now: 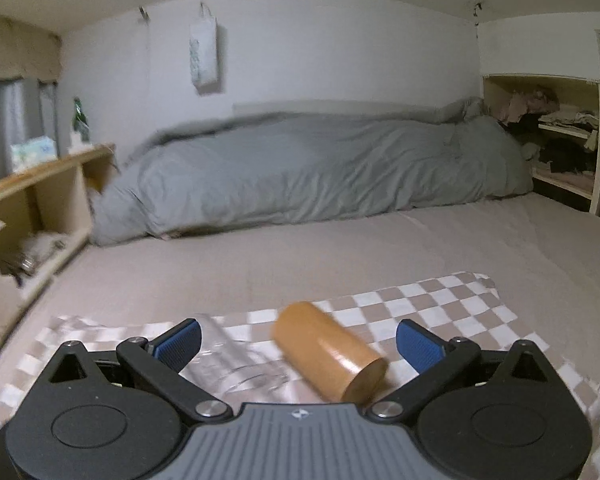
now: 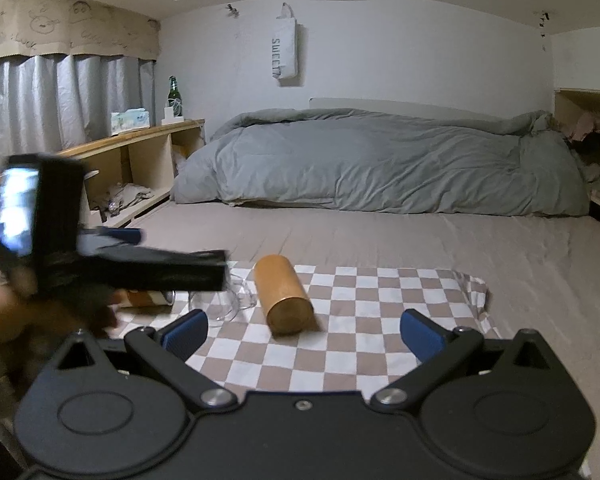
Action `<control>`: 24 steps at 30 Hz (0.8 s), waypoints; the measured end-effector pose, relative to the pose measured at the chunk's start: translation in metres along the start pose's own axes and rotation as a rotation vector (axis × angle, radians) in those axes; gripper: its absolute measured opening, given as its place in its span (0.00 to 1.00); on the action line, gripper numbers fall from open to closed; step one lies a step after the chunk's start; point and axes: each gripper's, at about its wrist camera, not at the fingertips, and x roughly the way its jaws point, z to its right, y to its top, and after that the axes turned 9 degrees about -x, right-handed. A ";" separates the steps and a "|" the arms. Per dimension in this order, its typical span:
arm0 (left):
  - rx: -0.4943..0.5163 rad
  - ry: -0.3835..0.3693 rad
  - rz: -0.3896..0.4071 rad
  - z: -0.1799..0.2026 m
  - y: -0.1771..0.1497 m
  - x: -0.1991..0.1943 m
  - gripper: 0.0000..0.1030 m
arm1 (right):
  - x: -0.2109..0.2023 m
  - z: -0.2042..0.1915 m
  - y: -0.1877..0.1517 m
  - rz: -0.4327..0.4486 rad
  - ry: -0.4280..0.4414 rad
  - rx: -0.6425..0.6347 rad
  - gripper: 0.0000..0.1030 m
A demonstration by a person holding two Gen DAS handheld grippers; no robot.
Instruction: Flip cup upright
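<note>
The left gripper (image 1: 298,340) is spread wide, and two things lie between its fingers: the wooden cup (image 1: 328,354) on its side and, just left of it, a clear glass (image 1: 236,364), also lying down. Ahead of the right gripper (image 2: 304,334) the checkered cloth (image 2: 360,320) is bare to the right of the cup. To its left, the other gripper's black body (image 2: 112,264) hangs over the glass.

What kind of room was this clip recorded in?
Most likely a bedroom: the work surface is a bed with a rumpled grey duvet along the wall. A wooden headboard shelf and a grey curtain stand at the left, and a checkered cloth is spread on the sheet.
</note>
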 end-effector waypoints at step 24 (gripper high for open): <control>-0.072 0.169 -0.342 0.038 -0.010 0.143 0.73 | 0.024 0.045 -0.012 0.001 -0.040 0.107 1.00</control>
